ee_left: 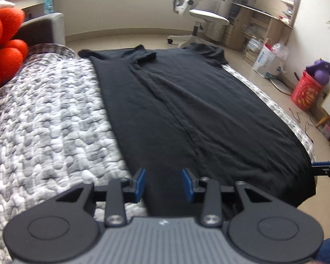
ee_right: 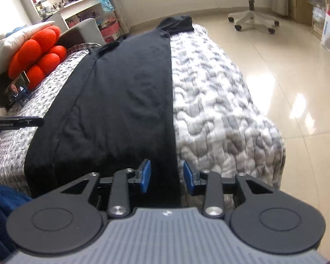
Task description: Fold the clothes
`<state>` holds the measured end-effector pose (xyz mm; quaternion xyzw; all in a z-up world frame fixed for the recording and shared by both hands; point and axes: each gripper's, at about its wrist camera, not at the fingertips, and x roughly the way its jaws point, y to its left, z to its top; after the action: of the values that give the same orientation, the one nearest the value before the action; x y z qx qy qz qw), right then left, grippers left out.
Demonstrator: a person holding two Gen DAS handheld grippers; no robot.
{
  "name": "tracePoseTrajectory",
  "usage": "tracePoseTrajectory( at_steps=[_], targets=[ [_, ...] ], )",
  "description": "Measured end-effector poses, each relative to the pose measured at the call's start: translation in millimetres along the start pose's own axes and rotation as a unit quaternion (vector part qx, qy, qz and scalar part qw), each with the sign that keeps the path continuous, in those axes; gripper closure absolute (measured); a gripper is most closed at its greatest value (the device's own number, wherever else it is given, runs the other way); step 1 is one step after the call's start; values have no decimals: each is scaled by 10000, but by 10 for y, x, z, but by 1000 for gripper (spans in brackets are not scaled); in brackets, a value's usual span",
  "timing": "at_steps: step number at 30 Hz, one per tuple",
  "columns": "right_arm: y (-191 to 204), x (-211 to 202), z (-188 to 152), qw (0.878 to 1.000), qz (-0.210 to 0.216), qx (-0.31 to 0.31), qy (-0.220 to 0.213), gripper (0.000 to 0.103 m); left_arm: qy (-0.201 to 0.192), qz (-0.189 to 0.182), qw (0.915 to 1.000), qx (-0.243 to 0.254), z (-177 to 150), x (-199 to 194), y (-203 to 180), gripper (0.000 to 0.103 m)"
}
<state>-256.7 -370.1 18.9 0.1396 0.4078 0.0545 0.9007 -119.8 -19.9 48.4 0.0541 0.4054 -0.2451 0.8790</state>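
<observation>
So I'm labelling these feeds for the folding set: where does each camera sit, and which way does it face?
Left wrist: on the left gripper, jaws open, looking down the black shirt toward the office chair.
Right wrist: on the right gripper, jaws open over the shirt's right edge; a blue sleeve shows.
Shared: shirt, grey quilt, red cushion, chair.

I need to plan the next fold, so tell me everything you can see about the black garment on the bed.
The black garment looks like a soft, matte knit top, spread lengthwise on the grey-and-white quilt. One long side appears already folded inward, leaving a lengthwise ridge. A short sleeve lies at the far end. The left gripper and right gripper are open over its near hem, not gripping it.
</observation>
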Motion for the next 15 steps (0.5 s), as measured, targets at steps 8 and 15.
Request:
tracePoseTrajectory(
  at_steps=[8,15],
  targets=[
    [-12,-34,-3,10000,-15,62,3,98,267,-213,9994,94,137,180,-99,62],
    [83,-78,34,9993,318,157,-89,99,430,-102,9988,224,152,312,-163,53]
  ],
)
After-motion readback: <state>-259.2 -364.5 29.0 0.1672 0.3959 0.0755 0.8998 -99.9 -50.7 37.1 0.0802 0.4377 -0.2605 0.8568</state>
